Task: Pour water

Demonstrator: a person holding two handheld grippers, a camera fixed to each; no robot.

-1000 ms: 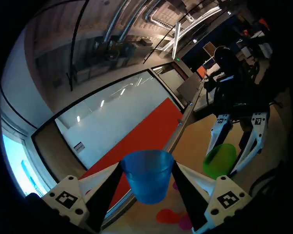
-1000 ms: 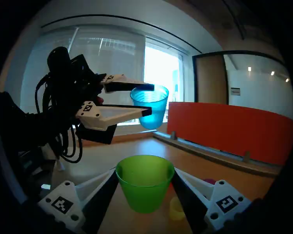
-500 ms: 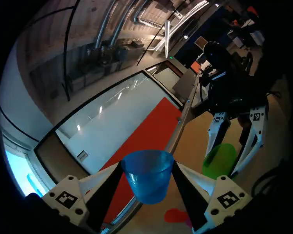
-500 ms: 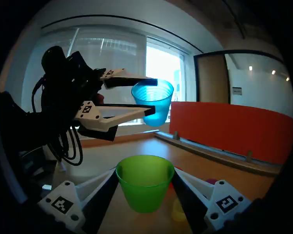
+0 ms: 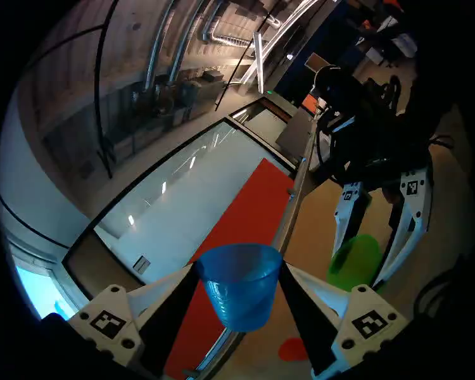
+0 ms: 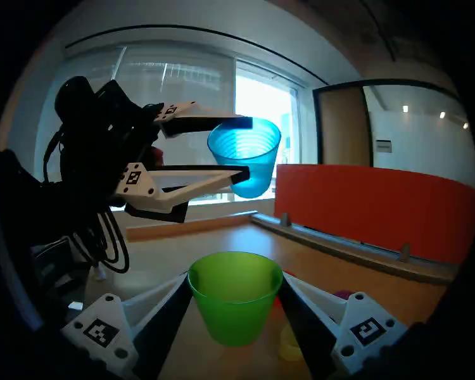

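A translucent blue cup (image 5: 239, 285) sits between the fingers of my left gripper (image 5: 239, 292), which is shut on it. In the right gripper view the same blue cup (image 6: 245, 155) hangs high above the table, tilted with its mouth turning toward the camera, held by the left gripper (image 6: 240, 144). My right gripper (image 6: 235, 304) is shut on a green cup (image 6: 235, 303), upright and lower than the blue one. In the left gripper view the green cup (image 5: 353, 261) and right gripper (image 5: 377, 250) sit off to the right. I cannot see any water.
A wooden table (image 6: 339, 272) lies below both cups, with an orange divider panel (image 6: 377, 212) along its far edge. Small coloured discs (image 5: 294, 349) lie on the table. A yellow object (image 6: 291, 347) sits by the green cup. Cables hang from the left gripper's handle (image 6: 104, 234).
The left gripper has risen and tipped the blue cup further, its mouth now facing the right camera more. The green cup has stayed still.
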